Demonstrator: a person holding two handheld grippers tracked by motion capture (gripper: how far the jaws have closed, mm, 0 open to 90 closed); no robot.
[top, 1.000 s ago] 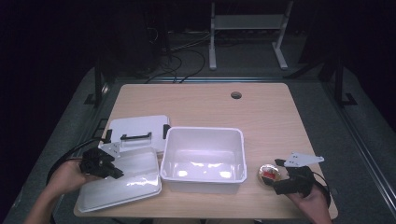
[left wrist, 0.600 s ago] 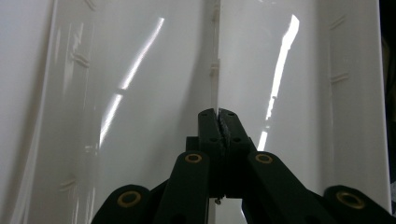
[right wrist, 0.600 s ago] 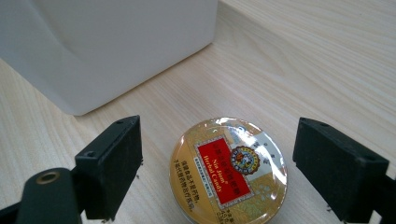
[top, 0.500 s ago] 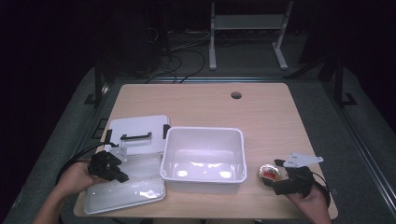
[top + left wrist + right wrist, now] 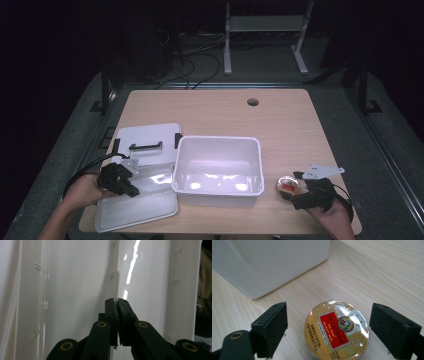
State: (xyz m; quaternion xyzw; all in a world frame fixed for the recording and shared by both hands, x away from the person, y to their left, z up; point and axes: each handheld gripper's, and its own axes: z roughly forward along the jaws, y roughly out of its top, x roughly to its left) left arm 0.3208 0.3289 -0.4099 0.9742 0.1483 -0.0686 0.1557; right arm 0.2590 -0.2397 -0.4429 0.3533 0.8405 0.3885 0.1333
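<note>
The left gripper (image 5: pixel 131 186), jaws pinched nearly together, holds the clear lid (image 5: pixel 137 204) at the tabletop's (image 5: pixel 280 120) near-left corner. The right gripper (image 5: pixel 327 330), jaws wide, straddles the candy tin (image 5: pixel 337 330) beside the white bin (image 5: pixel 218 165). Next: close squarely on the tin.

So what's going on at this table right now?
A person works at a wooden table with a hand-held gripper in each hand. The left gripper, jaws shut, rests on a clear plastic lid at the front left, beside an empty white tub. The right gripper stands open around a round tin of herbal candy, not yet gripping it. A white lid with a black handle lies behind the clear one.
</note>
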